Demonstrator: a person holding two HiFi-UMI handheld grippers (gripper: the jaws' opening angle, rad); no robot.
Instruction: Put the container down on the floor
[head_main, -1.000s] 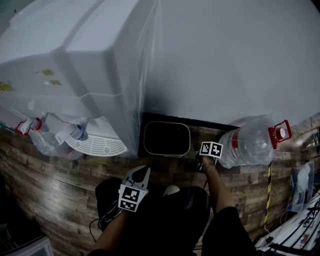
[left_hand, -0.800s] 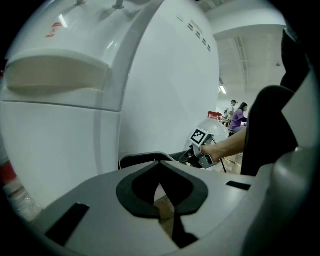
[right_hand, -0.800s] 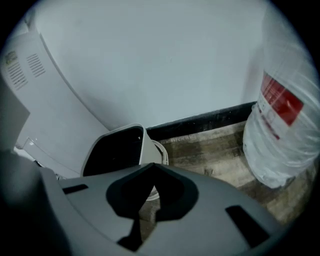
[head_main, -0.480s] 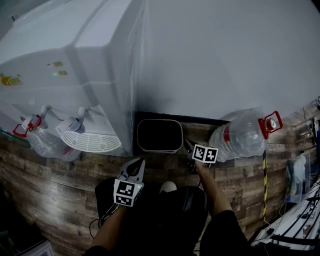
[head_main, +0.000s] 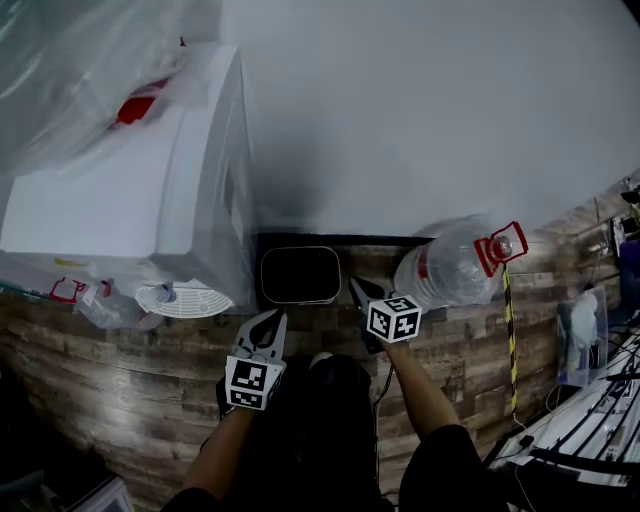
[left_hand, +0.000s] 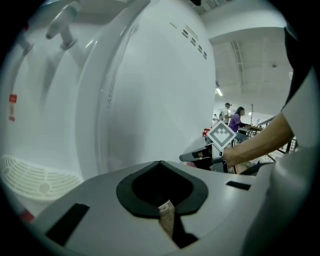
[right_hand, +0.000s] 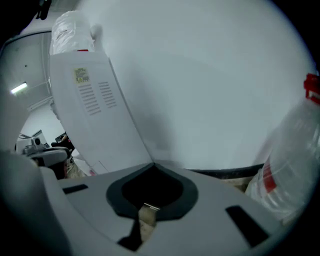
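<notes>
Both claws are pinched shut and empty. The left gripper (head_main: 270, 320) and the right gripper (head_main: 356, 285) each show smooth grey jaws that meet at a point around a dark teardrop-shaped hollow. The clear plastic water jug (head_main: 445, 272), banded in red, lies on its side on the wood-plank floor (head_main: 120, 400). It is near the right gripper, on that gripper's right, with its red cap (head_main: 497, 248) on the far end. A black rounded-rectangle bin (head_main: 300, 275) sits ahead, between the two grippers. A glossy white water dispenser (head_main: 130, 200) stands to the left of the left gripper.
</notes>
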